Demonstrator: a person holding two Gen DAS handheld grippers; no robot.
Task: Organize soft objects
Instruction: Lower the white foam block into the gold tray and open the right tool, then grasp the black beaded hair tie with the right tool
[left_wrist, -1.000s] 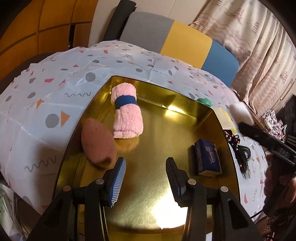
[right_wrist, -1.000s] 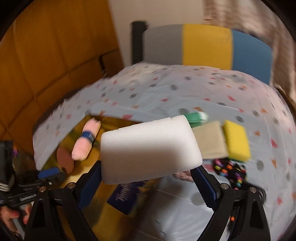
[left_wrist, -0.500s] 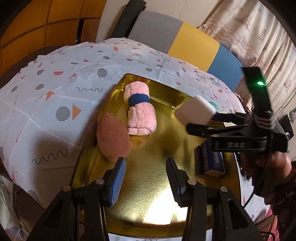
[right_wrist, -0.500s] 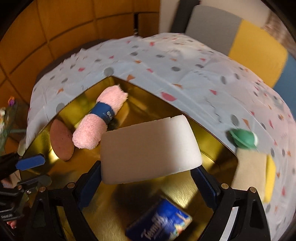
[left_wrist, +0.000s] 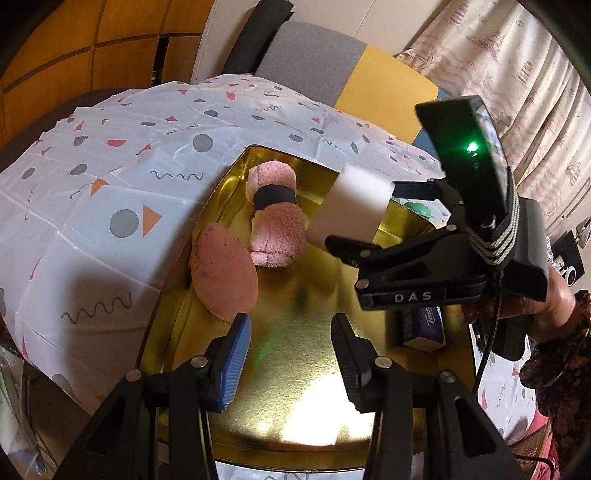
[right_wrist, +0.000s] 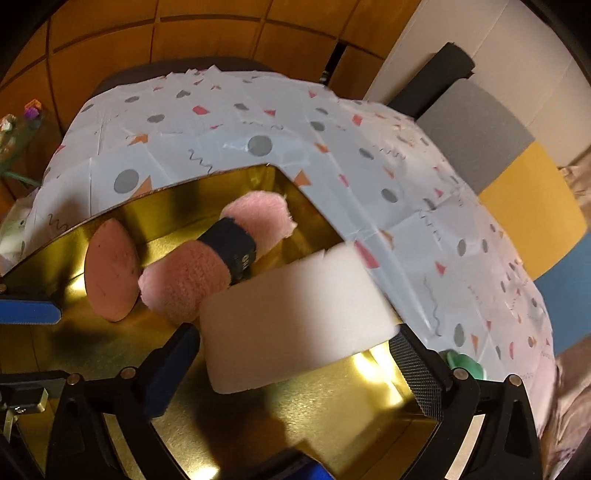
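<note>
The desk is the biggest thing here. It wears a white cloth with grey dots, orange triangles and squiggly lines.

On the desk sits a shiny gold tray with low walls. Most of the soft things are inside it.

The right tongs are over the tray, pointing down at it. A white sponge block sits between the two fingers. The jaws are opening right now. In the right wrist view there is a small gap between the block and each finger, so the pads do not seem to press on it. In the left wrist view the same tongs reach in from the right side, held by a person's hand, and the white block hangs above the far part of the tray.

The left tongs hover over the near part of the tray. Their fingers are spread about halfway, with nothing between them.

A pink rolled towel with a dark band around its middle lies in the far left part of the tray. A flat brownish-pink oval sponge leans just beside it, touching the tray's left wall.

A small blue tissue pack lies in the right part of the tray, half hidden under the right tongs.

A little green thing sits on the cloth outside the tray.
</note>
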